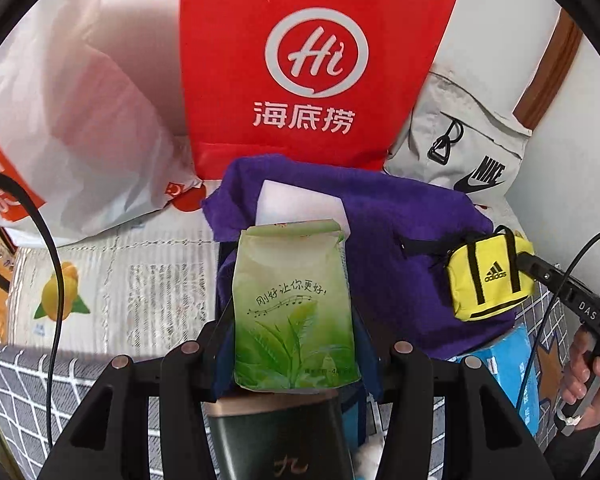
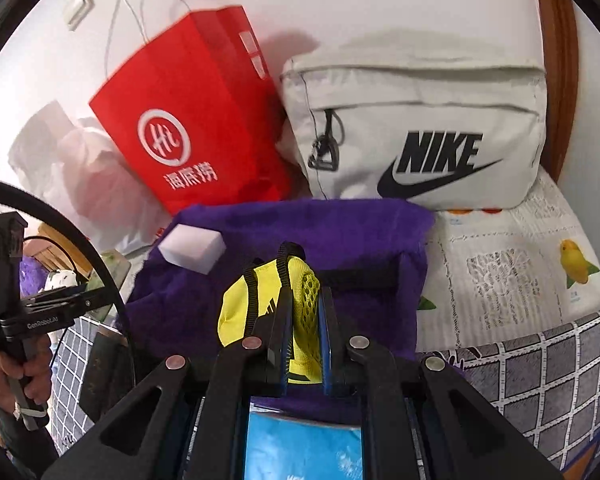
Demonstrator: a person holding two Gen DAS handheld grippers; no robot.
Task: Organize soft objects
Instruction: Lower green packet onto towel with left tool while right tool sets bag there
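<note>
My left gripper is shut on a green leaf-print soft packet, held upright over a purple cloth. A white foam block lies on that cloth just beyond the packet. My right gripper is shut on a small yellow Adidas mini bag above the same purple cloth. The white block sits to its left. In the left wrist view the yellow bag hangs at the right, pinched by the right gripper.
A red paper bag, a white Nike bag and a white plastic bag lean on the wall behind. A blue pack lies under the right gripper. A dark green container sits below the packet. A fruit-print cloth covers the surface.
</note>
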